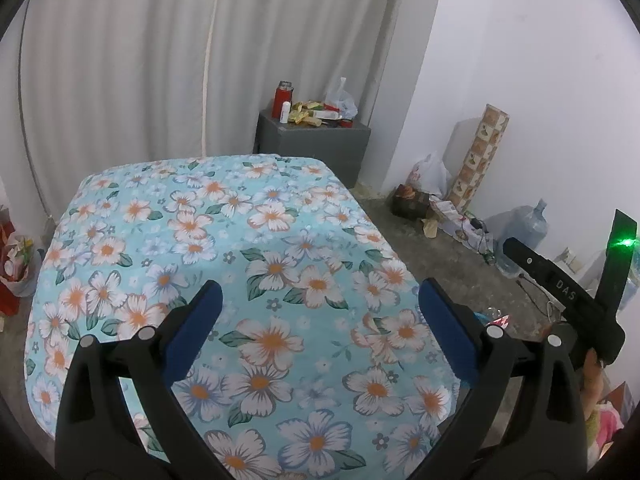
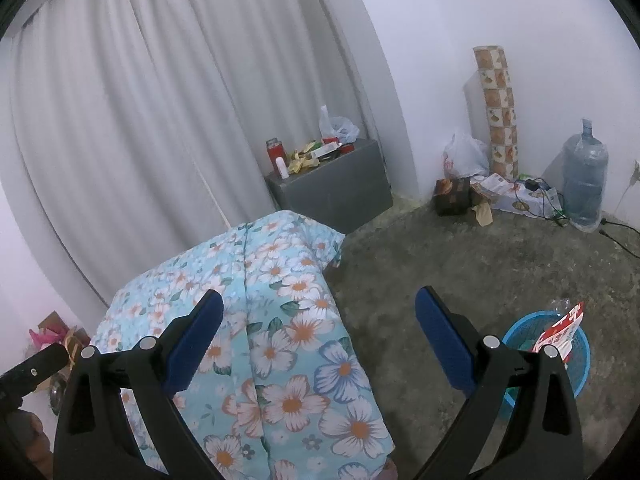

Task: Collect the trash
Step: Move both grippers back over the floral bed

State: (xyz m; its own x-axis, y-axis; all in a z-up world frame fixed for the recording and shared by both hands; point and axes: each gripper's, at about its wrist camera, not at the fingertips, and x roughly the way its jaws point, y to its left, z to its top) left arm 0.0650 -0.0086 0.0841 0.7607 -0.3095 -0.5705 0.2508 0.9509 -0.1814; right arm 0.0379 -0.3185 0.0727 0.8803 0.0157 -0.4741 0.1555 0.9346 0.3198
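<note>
My left gripper [image 1: 320,300] is open and empty above a table covered with a floral cloth [image 1: 208,232]. My right gripper [image 2: 318,312] is open and empty over the cloth's right corner [image 2: 280,320] and the floor. A blue basket [image 2: 576,360] stands on the floor at the lower right, holding a red-and-white wrapper [image 2: 560,330] and clear plastic. In the left wrist view only a glimpse of the wrapper [image 1: 498,320] shows behind my right finger. The right gripper's body [image 1: 560,284] shows at the right of the left wrist view.
A grey cabinet [image 2: 340,188] by the curtain carries a red flask [image 2: 274,152], wrappers and a plastic bag. Against the wall stand a patterned roll [image 2: 500,112], a white bag [image 2: 464,156], boxes, cables and a water jug [image 2: 584,176]. Clutter lies at the far left [image 1: 18,264].
</note>
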